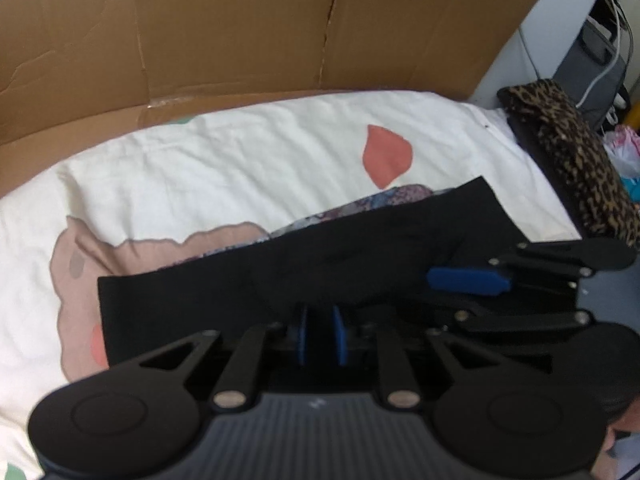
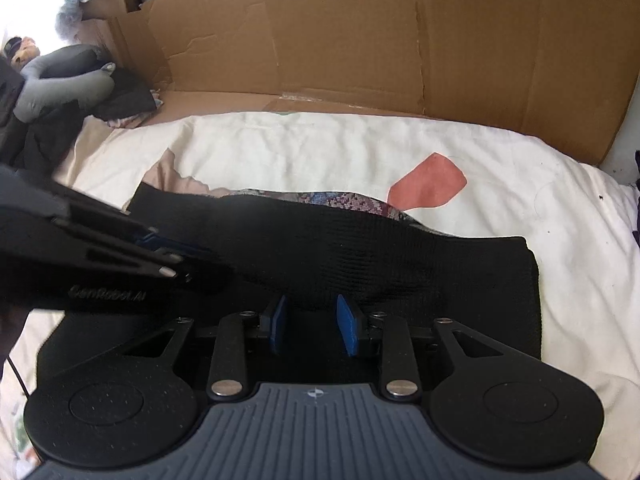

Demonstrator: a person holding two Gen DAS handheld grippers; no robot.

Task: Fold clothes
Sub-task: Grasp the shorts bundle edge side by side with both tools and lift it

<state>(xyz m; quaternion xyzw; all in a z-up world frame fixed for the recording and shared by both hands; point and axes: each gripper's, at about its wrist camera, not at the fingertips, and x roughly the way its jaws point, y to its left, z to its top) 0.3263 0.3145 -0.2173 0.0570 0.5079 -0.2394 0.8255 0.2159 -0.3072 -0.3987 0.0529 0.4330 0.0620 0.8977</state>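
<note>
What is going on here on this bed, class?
A person holding two handheld grippers is folding a black knitted garment spread on a cream patterned bedsheet. The left gripper and right gripper both sit at the garment's near edge, black cloth between their blue fingers. A patterned fabric peeks out behind it. Brown cardboard stands behind.

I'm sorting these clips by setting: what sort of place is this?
Most likely a bedroom at home: the black knitted garment lies on a cream bedsheet with pink patches, a flattened brown cardboard sheet stands behind, and a leopard-print cloth lies alongside.
</note>
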